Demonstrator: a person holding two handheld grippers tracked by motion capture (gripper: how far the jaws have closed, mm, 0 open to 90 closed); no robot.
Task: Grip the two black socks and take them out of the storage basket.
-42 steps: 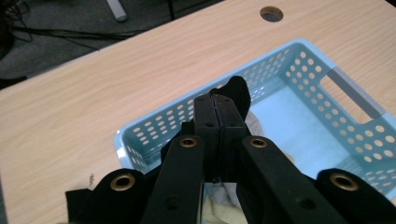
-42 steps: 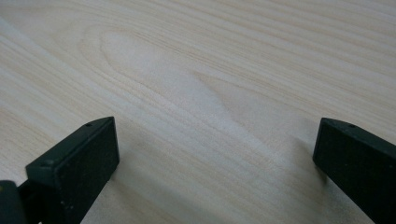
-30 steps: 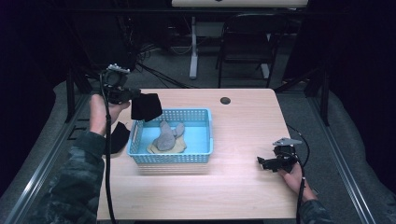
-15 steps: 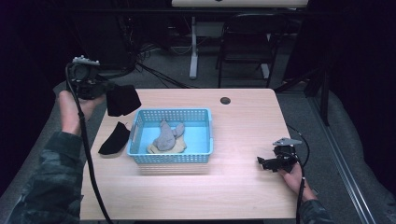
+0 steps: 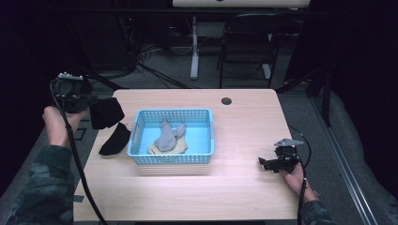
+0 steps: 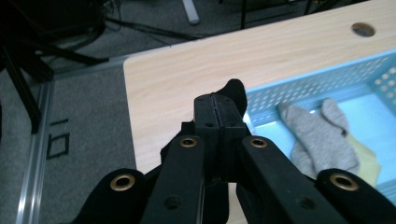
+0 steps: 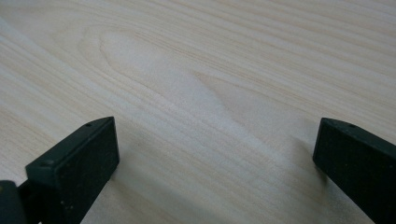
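Holding a black sock (image 5: 107, 112) in the left gripper (image 5: 75, 93), raised off the table's left edge beyond the basket's far left corner; jaws pressed together on the fabric, as seen in the left gripper view, where the pads (image 6: 219, 122) meet flat with the sock's dark tip (image 6: 235, 91) poking out past them.

Second black sock (image 5: 115, 139): lying flat on the wooden table (image 5: 244, 187), just beside the basket's left wall, directly under the held one.

Blue plastic basket (image 5: 174, 158): perforated walls, rectangular, standing left of the table's middle. Contents: one grey sock (image 5: 168, 136), crumpled, resting partly over a pale yellow cloth (image 5: 180, 147) on the basket floor. Same grey sock (image 6: 317, 135) and yellow cloth (image 6: 366, 161) visible past the closed jaws in the left gripper view.

Right gripper (image 5: 266, 163): resting low at the table's near right corner, well apart from the basket, held by the right hand (image 5: 295, 176), pointing left. Jaws wide apart with nothing between them but bare wood grain (image 7: 210, 107), pads (image 7: 84, 158) close over the tabletop.

Round dark cable hole (image 5: 226, 101): near the table's far edge, right of centre.

Left hand (image 5: 56, 124): palm up beneath the gripper body, cable (image 5: 80, 168) trailing down toward the bottom edge.
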